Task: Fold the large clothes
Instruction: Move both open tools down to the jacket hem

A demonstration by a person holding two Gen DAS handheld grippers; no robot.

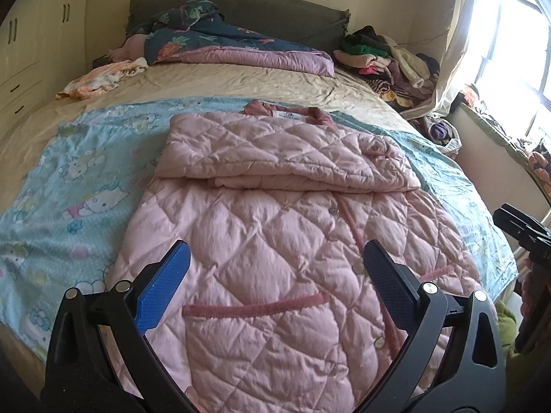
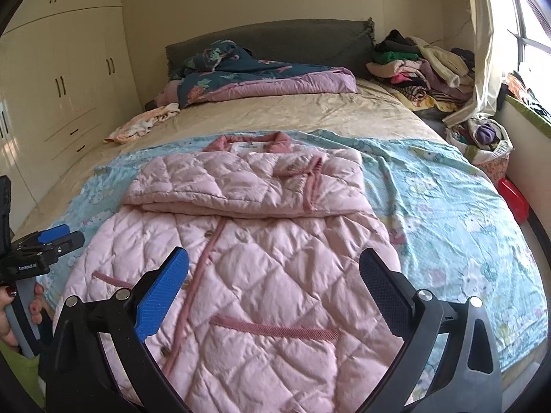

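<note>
A pink quilted coat [image 1: 275, 241] [image 2: 241, 258] lies flat on a light blue cartoon-print sheet [image 1: 69, 179] [image 2: 447, 206] on the bed, collar at the far end. Both sleeves are folded across its chest in a thick band [image 1: 282, 151] [image 2: 248, 186]. My left gripper [image 1: 275, 275] hovers open over the coat's lower half, near the pocket trim, with nothing between its fingers. My right gripper [image 2: 273, 278] also hangs open above the lower half, holding nothing. The left gripper [image 2: 51, 241] appears at the left edge of the right wrist view, held by a hand [image 2: 20, 306].
A dark floral quilt [image 1: 224, 44] [image 2: 258, 75] lies by the headboard. A heap of clothes [image 1: 389, 58] [image 2: 420, 65] fills the far right corner. An orange-white garment [image 1: 103, 79] [image 2: 144, 124] lies far left. Cream wardrobes [image 2: 69, 86] stand left, a window [image 1: 509, 51] right.
</note>
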